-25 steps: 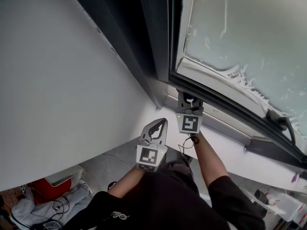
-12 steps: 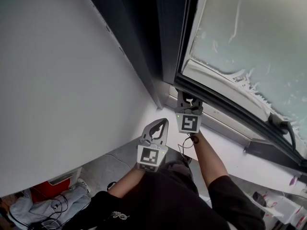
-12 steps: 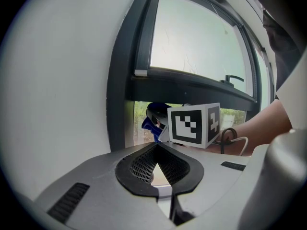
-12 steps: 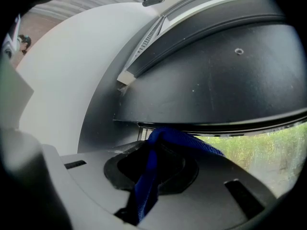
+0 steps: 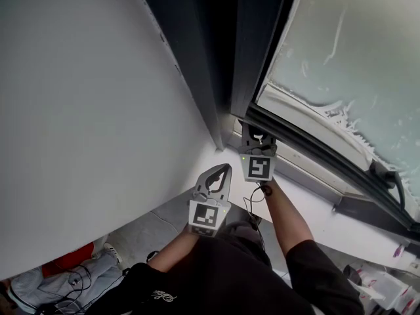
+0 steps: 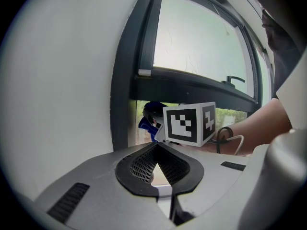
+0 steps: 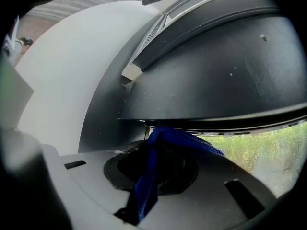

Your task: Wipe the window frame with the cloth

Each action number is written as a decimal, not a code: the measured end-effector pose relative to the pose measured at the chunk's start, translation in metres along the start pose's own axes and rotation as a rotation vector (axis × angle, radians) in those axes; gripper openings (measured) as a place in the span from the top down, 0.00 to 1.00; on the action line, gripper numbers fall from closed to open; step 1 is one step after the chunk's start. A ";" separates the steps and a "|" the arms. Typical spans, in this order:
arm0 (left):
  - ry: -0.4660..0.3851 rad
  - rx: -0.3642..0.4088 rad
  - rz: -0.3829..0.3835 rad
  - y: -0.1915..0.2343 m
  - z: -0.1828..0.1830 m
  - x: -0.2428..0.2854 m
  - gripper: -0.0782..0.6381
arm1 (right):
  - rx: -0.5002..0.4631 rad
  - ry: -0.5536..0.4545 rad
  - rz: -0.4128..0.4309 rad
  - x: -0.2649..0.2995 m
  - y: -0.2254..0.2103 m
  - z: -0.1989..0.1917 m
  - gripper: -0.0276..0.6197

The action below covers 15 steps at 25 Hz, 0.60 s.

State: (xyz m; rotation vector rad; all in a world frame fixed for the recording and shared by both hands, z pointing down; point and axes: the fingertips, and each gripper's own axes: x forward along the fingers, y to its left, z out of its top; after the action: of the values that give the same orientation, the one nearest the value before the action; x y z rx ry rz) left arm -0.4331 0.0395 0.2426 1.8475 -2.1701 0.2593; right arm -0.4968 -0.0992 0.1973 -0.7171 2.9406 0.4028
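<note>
Nearest you, at the lower middle of the head view, your left gripper (image 5: 220,169) hangs idle in front of your dark sleeve. Its jaws are pressed together on nothing, and it is clear of the window.

Just beyond it and slightly to the right, your right gripper (image 5: 257,131) reaches up to the bottom left corner of the dark grey metal window frame (image 5: 252,58). Its jaws are pinched on the blue woven cloth (image 7: 154,176). In the right gripper view the cloth rises from between the pads and bunches at the centre of the picture, where it appears to press against the underside of the frame's lower rail.

Judging by that, the wiping is under way at this corner and far from finished. The long lower rail runs off to the right edge of the head view, and the upright climbs to the top centre; both look yet to be covered. No surface shows a wiped and unwiped difference, so you cannot confirm what is done.

Farthest off, the frosted glass pane (image 5: 354,44) carries white smears along its lower edge.
</note>
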 end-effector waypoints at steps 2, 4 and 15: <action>0.005 -0.009 -0.003 0.000 0.000 -0.001 0.88 | 0.008 0.002 0.005 0.002 0.002 0.000 0.90; -0.003 -0.017 -0.003 -0.001 -0.003 -0.003 0.88 | 0.015 0.005 0.015 0.004 0.004 0.000 0.90; 0.016 -0.034 -0.020 -0.001 -0.011 -0.005 0.88 | 0.039 0.026 0.058 0.014 0.016 -0.002 0.90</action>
State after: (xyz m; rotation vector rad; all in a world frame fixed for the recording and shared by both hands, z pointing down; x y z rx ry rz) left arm -0.4299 0.0476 0.2509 1.8416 -2.1305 0.2308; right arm -0.5166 -0.0926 0.2005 -0.6382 2.9901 0.3417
